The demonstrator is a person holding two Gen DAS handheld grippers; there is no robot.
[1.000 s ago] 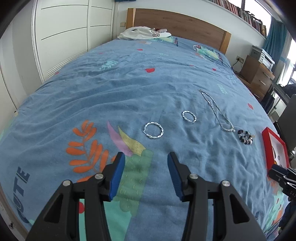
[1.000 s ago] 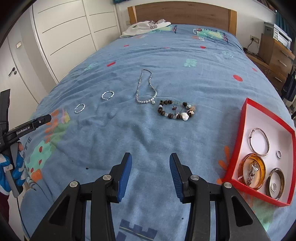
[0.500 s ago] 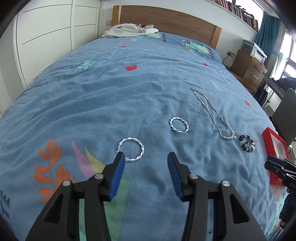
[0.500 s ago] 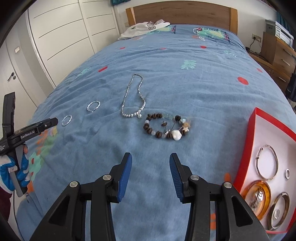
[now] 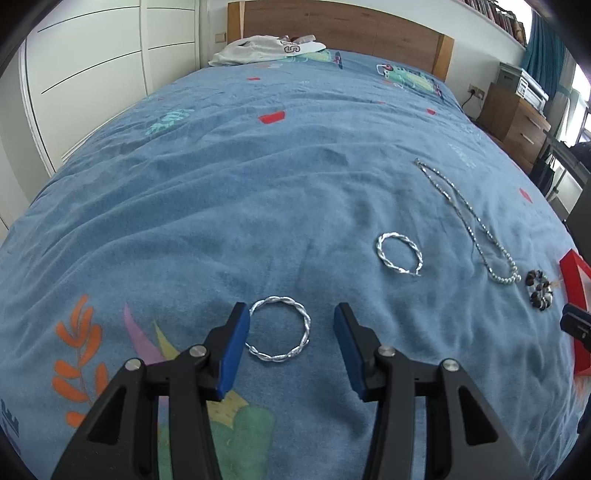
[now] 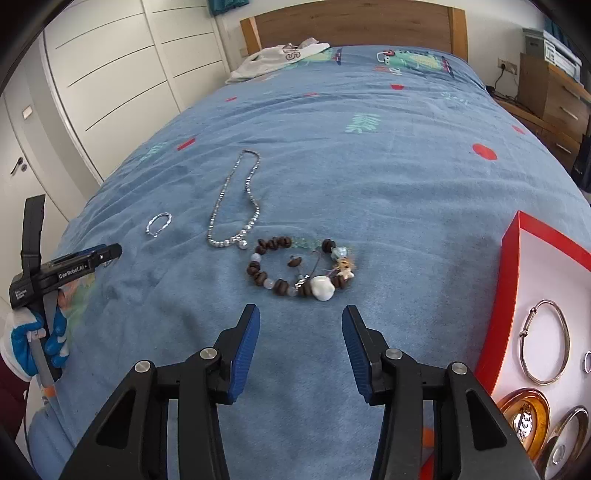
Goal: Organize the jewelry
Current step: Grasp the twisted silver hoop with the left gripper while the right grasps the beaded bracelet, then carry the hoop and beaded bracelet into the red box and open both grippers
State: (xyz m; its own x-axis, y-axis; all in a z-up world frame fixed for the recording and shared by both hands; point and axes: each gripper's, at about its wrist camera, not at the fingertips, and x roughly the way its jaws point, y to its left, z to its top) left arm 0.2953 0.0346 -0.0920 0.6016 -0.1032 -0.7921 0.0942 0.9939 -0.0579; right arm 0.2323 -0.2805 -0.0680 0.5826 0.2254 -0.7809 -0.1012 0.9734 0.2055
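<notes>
A blue patterned bedspread [image 5: 229,192] covers a bed with a wooden headboard [image 5: 343,26], a white garment [image 5: 266,50] bunched at the bed's far edge just below it. At the bed's right edge lies a red tray [image 6: 517,258] with a white floor, holding a plain silver bangle [image 6: 545,341], a small ring [image 6: 587,361] and two round dishes at its near end. A long silver chain necklace [image 6: 236,199] runs away from the near edge toward the middle of the bedspread; just beside its clasp end lies a brown bead bracelet [image 6: 295,269] with a white shell, between the necklace and the tray. Two twisted silver bangles lie toward the left edge — the farther bangle [image 5: 399,254] near the necklace, the nearer twisted bangle [image 5: 279,330] close to the bed's near edge. The left gripper [image 5: 288,343] has its blue pads spread wide over that nearer bangle, the left pad at the bangle's rim, the right pad apart from it; whether the left pad touches cannot be told. The right gripper [image 6: 301,347] hovers short of the bead bracelet, its jaws opening with nothing between them. In the right wrist view a gloved hand [image 6: 33,343] grasps the left gripper's handle at the left edge.
</notes>
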